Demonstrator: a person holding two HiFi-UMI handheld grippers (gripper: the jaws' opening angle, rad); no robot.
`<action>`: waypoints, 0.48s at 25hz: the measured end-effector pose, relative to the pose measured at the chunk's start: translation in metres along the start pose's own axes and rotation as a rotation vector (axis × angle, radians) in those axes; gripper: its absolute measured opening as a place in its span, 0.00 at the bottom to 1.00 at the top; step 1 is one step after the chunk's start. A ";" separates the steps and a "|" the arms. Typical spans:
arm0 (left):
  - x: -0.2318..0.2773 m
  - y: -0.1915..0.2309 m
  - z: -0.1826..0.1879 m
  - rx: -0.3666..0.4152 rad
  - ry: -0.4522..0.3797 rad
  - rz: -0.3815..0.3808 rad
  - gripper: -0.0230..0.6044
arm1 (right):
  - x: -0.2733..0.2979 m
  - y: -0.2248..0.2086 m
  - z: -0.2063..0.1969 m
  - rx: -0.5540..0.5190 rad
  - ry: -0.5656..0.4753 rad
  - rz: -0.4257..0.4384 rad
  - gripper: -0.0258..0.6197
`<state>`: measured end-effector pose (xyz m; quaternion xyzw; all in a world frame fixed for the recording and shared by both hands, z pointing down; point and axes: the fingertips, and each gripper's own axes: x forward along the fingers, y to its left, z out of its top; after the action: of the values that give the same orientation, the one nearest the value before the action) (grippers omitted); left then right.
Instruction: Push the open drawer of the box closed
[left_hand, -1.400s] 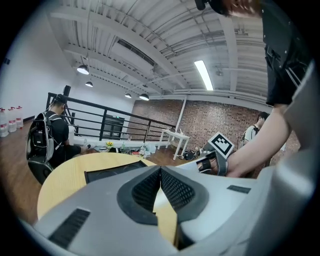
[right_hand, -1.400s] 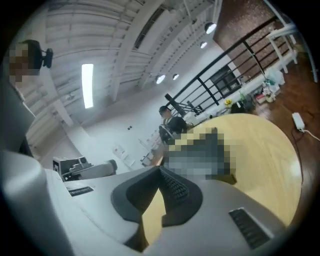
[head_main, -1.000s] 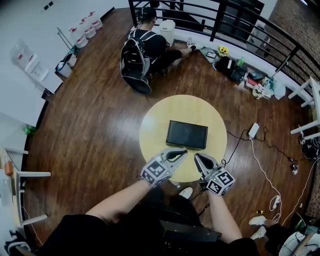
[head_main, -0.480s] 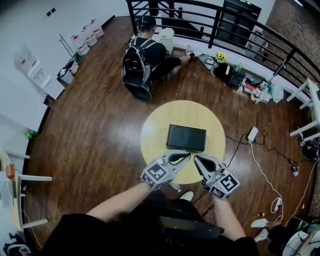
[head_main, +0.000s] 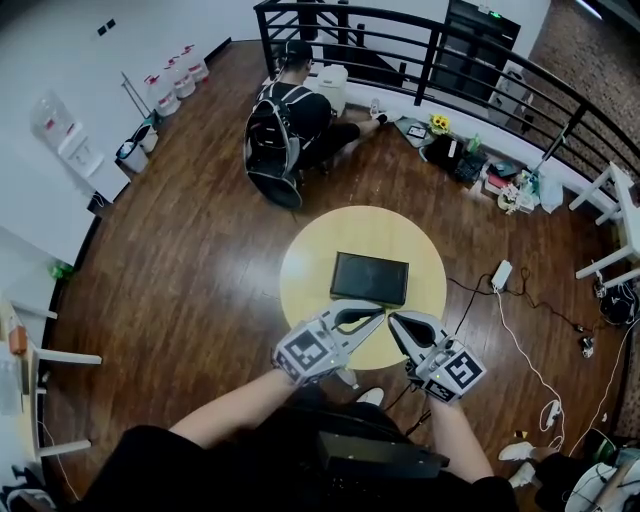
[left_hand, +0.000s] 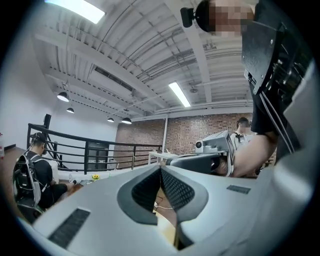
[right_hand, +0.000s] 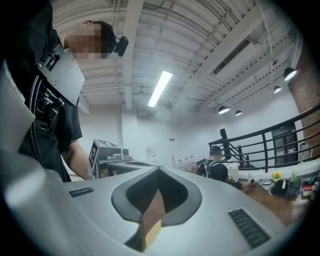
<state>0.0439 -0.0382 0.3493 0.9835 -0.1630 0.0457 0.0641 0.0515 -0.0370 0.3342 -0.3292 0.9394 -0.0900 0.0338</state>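
Head view shows only the box (head_main: 369, 278) top, its drawer hidden

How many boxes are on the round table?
1. The box lies at the middle of the table; the left gripper and right gripper cover its near edge.

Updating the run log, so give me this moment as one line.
left tongs: shut, empty | right tongs: shut, empty | dark rectangular box: on round yellow table, untouched | drawer: cannot tell
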 end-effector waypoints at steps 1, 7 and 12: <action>-0.001 -0.003 0.001 0.003 -0.003 0.000 0.08 | -0.003 0.002 0.001 -0.003 -0.004 0.000 0.05; -0.004 -0.013 0.003 -0.007 -0.011 0.002 0.08 | -0.012 0.006 0.007 -0.022 -0.003 -0.002 0.05; -0.012 -0.016 0.003 -0.009 -0.021 0.011 0.08 | -0.014 0.015 0.010 -0.028 -0.015 -0.009 0.05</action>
<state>0.0378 -0.0194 0.3428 0.9827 -0.1694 0.0351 0.0667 0.0546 -0.0177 0.3217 -0.3343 0.9388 -0.0748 0.0357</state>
